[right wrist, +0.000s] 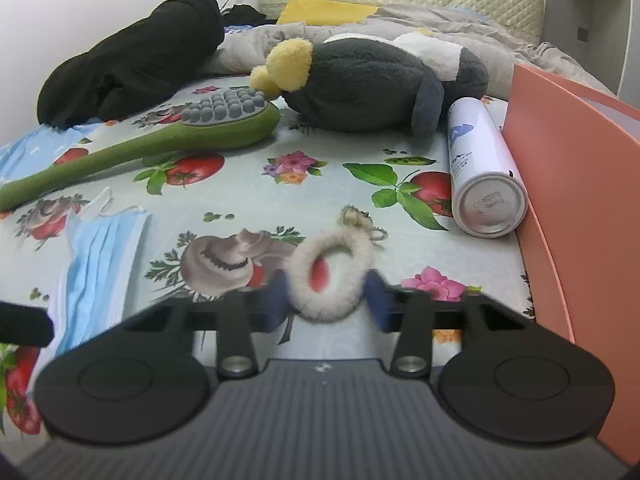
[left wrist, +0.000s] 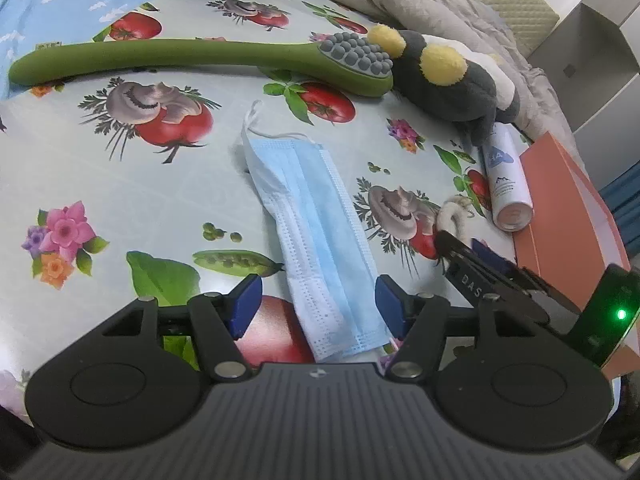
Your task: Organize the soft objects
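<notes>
Straddling the face mask (left wrist: pixel 316 240) with left gripper (left wrist: pixel 318 300) spread wide, while right gripper (right wrist: pixel 326 296), blurred, brackets the fluffy hair tie (right wrist: pixel 328 276) right of it, contact unclear: apparently mid-pickup, needing closure next.

The tablecloth (left wrist: pixel 168 200) is pale grey-blue, printed with red tomatoes, grey mushrooms, green pea pods and pink flowers. The face mask (left wrist: pixel 316 240) is light blue and white. The massage brush (left wrist: pixel 160 56) is olive green with grey knobs. The plush toy (right wrist: pixel 360 80) is dark grey, white and yellow. The fluffy ring (right wrist: pixel 328 276) is cream. The spray can (right wrist: pixel 476 168) is white; the box (right wrist: pixel 560 200) is orange.
</notes>
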`<state>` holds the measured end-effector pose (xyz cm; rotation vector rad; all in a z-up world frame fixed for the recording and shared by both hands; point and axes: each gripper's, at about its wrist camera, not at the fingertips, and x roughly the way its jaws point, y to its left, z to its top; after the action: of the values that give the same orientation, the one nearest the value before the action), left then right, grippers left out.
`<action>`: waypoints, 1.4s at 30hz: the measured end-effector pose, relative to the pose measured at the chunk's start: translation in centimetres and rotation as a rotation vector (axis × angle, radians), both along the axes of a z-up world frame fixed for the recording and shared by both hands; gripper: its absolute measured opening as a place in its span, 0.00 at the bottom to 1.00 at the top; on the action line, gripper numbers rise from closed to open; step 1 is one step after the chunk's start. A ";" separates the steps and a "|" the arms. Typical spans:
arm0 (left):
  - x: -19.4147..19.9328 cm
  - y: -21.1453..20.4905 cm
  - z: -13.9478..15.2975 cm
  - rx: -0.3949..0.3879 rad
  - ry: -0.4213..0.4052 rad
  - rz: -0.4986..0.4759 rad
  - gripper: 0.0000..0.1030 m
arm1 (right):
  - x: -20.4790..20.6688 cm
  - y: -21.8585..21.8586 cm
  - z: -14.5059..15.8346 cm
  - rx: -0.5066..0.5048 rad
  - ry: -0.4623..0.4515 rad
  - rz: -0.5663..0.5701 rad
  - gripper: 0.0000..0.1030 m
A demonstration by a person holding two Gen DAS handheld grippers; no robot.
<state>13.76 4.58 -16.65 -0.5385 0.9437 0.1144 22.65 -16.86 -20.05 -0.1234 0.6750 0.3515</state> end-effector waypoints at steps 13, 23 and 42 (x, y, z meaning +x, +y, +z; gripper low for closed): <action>0.9 -1.8 -0.4 0.041 -0.009 -0.061 0.69 | -3.3 -2.2 1.1 -0.033 0.021 -0.033 0.16; 1.7 -4.9 -1.0 0.220 -0.024 -0.136 0.73 | -7.4 -3.9 1.6 -0.046 0.034 -0.060 0.16; 1.7 -6.7 -1.8 0.345 -0.015 -0.205 0.12 | -8.8 -4.2 1.6 -0.039 0.049 -0.072 0.16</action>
<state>15.42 -2.10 -18.41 -0.1227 0.9349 0.0857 13.89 -21.05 -18.47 -0.1277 0.7334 0.2730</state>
